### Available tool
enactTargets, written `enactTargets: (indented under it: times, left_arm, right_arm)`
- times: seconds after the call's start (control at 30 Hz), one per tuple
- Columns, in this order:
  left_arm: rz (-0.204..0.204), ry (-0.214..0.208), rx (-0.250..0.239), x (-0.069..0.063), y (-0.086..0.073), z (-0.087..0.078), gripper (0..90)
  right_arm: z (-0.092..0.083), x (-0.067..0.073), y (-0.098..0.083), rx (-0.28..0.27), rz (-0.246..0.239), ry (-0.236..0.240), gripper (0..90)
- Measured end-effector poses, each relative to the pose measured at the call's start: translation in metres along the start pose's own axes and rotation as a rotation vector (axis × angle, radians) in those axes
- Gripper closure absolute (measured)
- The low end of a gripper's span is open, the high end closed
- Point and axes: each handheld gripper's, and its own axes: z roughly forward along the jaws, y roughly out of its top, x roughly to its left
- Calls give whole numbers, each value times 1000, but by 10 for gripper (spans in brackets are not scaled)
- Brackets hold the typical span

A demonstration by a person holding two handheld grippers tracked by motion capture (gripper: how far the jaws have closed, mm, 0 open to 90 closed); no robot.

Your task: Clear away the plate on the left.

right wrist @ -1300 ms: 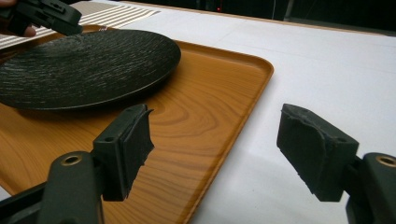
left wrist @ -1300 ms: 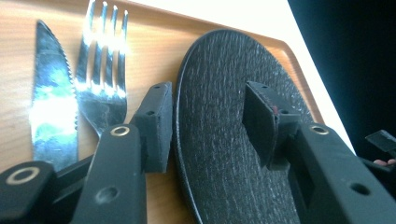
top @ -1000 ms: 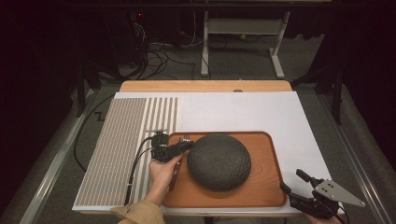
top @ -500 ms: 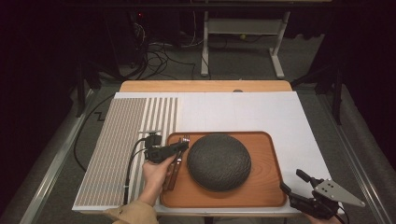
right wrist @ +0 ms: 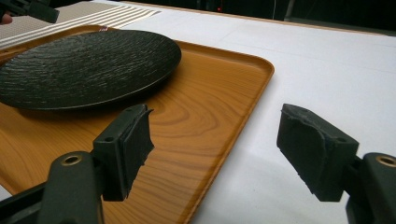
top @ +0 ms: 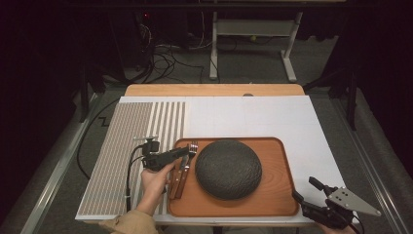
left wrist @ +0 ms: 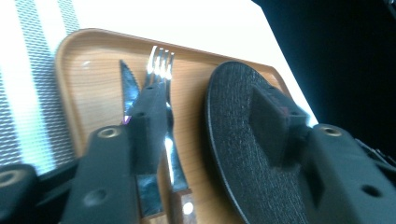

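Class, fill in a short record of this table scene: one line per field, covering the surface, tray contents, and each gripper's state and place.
surface: white table top with a striped mat at its left
tray: wooden tray
on tray: dark plate; fork and knife side by side, left of the plate
left gripper: above the cutlery, jaws just been opening, nothing pressed between them
right gripper: open, empty, at the tray's near right corner

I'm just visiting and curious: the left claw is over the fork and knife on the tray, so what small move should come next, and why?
Probably draw the left claw back, up and clear of the tray. Its jaws have just been opening and nothing is gripped between them; the fork and knife already lie side by side on the tray left of the plate. The right claw waits open at the tray's corner.
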Motion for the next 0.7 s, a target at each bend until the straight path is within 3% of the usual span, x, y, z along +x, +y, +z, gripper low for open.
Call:
enactTargets:
  times: [0.27,0.7]
  left_arm:
    - [11,-20,-19,3,0,-10,424]
    - [-25,-28,-43,18,-1,-29,389]
  right_arm:
    - [0,0,0,0,0,0,266]
    - [0,0,0,0,1,0,266]
